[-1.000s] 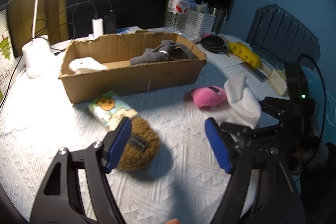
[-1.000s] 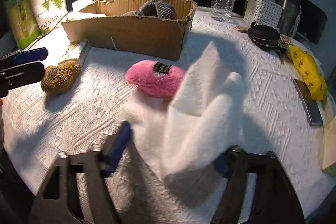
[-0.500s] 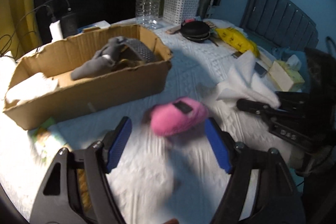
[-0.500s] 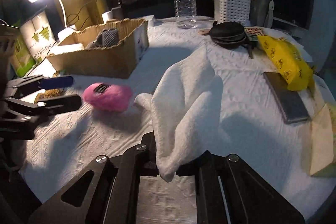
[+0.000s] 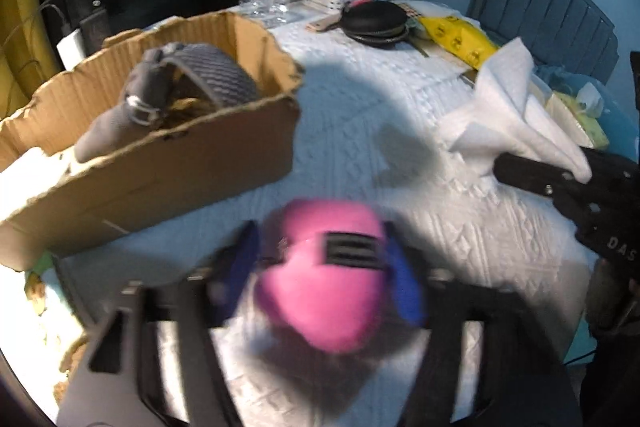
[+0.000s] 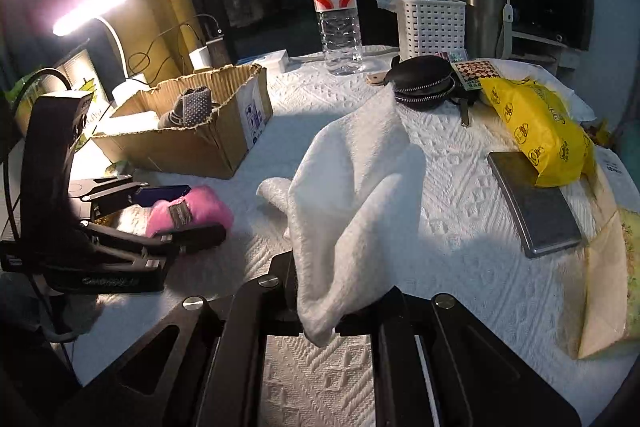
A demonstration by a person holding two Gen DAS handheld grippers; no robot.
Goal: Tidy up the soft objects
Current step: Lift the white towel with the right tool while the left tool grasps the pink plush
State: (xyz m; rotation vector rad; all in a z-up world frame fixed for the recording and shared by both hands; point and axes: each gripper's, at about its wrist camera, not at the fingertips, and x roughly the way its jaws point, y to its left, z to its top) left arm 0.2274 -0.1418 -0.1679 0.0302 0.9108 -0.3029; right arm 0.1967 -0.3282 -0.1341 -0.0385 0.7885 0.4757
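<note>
My left gripper (image 5: pixel 324 267) is shut on a pink fuzzy pouch (image 5: pixel 326 279) with a black label, just right of the cardboard box (image 5: pixel 160 163); this view is blurred. It also shows in the right wrist view (image 6: pixel 188 213) between the blue pads. My right gripper (image 6: pixel 320 311) is shut on a white cloth (image 6: pixel 352 195), which stands up from its jaws above the table. The cloth shows at the right in the left wrist view (image 5: pixel 516 107). The box holds grey soft items (image 5: pixel 188 87).
A water bottle (image 6: pixel 338 11), white basket (image 6: pixel 432 27), steel cup (image 6: pixel 482 11), black zip case (image 6: pixel 426 85), yellow bag (image 6: pixel 536 131) and grey notebook (image 6: pixel 534 203) stand on the white tablecloth (image 6: pixel 460 267). A lamp (image 6: pixel 90 9) is at the left.
My left gripper moved onto the pink pouch and closed on it. My right gripper stays shut on the white cloth, lifted slightly off the table.
</note>
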